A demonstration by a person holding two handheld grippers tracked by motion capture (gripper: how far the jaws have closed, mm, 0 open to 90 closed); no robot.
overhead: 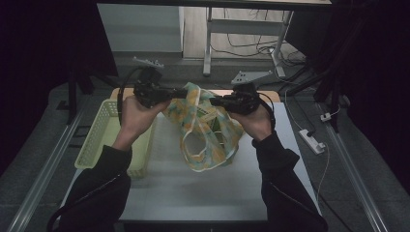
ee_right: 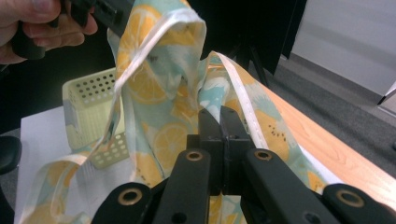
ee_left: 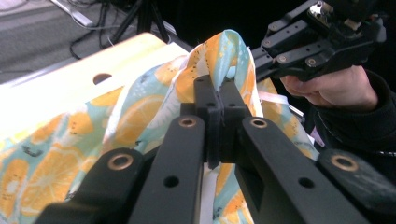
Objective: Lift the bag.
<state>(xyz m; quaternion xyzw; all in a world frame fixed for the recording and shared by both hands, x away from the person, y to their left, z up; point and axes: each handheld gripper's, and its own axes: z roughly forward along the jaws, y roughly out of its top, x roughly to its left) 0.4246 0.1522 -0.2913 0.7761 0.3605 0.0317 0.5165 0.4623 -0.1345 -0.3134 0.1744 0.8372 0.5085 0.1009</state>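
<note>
While you hold both grippers up near the middle of the high view, the cloth bag [overhead: 205, 128] hangs between them over the white table [overhead: 193, 193], its orange-and-pale-blue print drooping down toward the centre of the frame. Your left gripper [overhead: 180, 93] sits just left of centre and your right gripper [overhead: 216, 101] just right of it, both at the bag's top edge. In the left gripper view your jaws stand pressed together with a fold of the bag [ee_left: 140, 112] caught between the tips; the fabric bulges up behind them and hides the pinch itself. In the right gripper view your jaws are likewise closed tight, gripping the bag [ee_right: 163, 102] beside its white trim; the exact spot they bite is covered by cloth.

At the left of the high view the yellow basket [overhead: 104, 130] stands on the table, its near right side hidden behind your left forearm. It also appears at the left of the right gripper view [ee_right: 91, 100], partly screened by the hanging fabric. The bag's lower loop rests on or just above the table; you cannot tell which. Dim light blurs the far edge of the table.
</note>
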